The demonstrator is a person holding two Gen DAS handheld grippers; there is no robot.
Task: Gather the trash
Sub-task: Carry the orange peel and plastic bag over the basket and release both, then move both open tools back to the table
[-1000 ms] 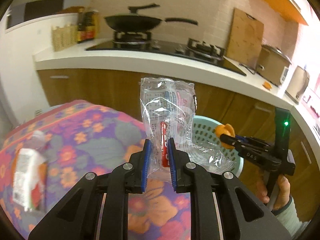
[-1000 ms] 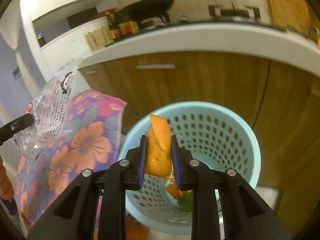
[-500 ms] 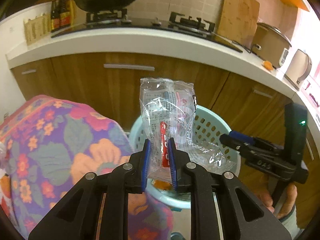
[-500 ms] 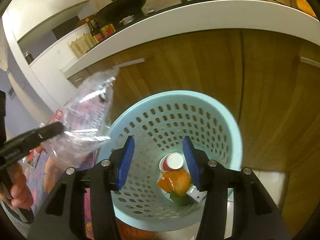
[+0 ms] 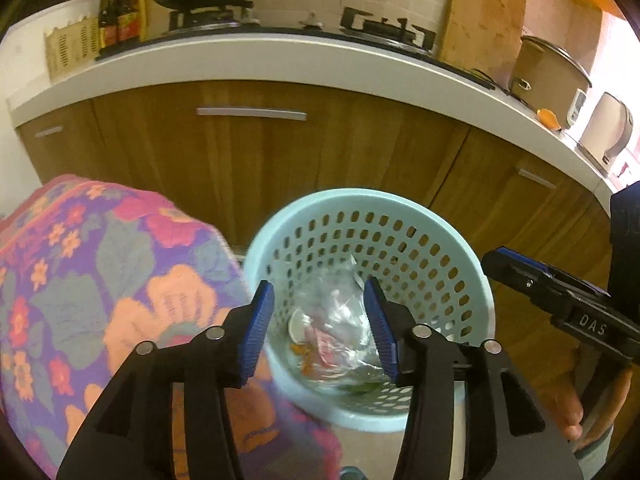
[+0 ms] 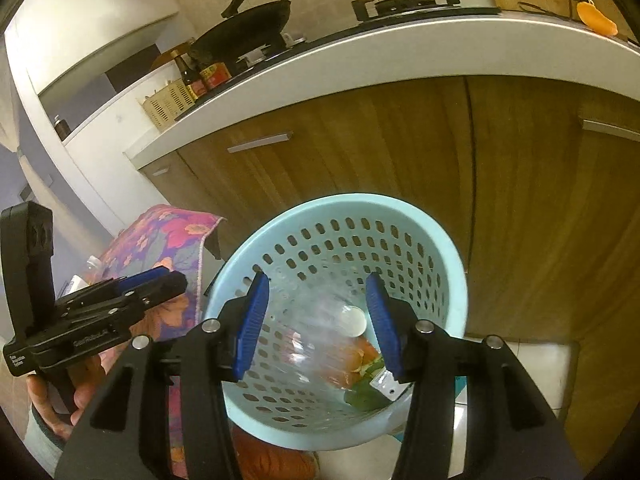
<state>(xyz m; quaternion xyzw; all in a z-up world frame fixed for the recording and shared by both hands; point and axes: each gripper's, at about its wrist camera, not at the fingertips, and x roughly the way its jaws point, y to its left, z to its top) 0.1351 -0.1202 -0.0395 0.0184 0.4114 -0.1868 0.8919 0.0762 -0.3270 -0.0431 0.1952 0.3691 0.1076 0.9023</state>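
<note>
left gripper (image 5: 318, 326): its jaws are opening; a second ago they pinched the clear plastic wrapper upright, now nothing sits between the blue pads.
clear plastic wrapper (image 5: 344, 320): lies crumpled in the basket, beyond and below the left fingertips, free of both pads; in the right wrist view it shows as a pale blur (image 6: 316, 332) under the right fingers.
right gripper (image 6: 316, 322): jaws stand apart at a middling width and hold nothing; the orange peel they clamped a second ago is gone from them.
orange peel (image 6: 354, 362): rests at the bottom of the basket, past the right fingertips, beside a white round lid (image 6: 352, 320) and a green scrap.
laundry-style basket (image 5: 452, 248): pale blue, perforated, its mouth straight ahead of and under both pairs of fingers.
flowered cloth (image 5: 100, 280): to the left of the left fingers, touching the basket's rim.
meaning for the task: both pieces carried here look delivered; both hands seem free to fetch more trash, probably from the cloth-covered surface.
</note>
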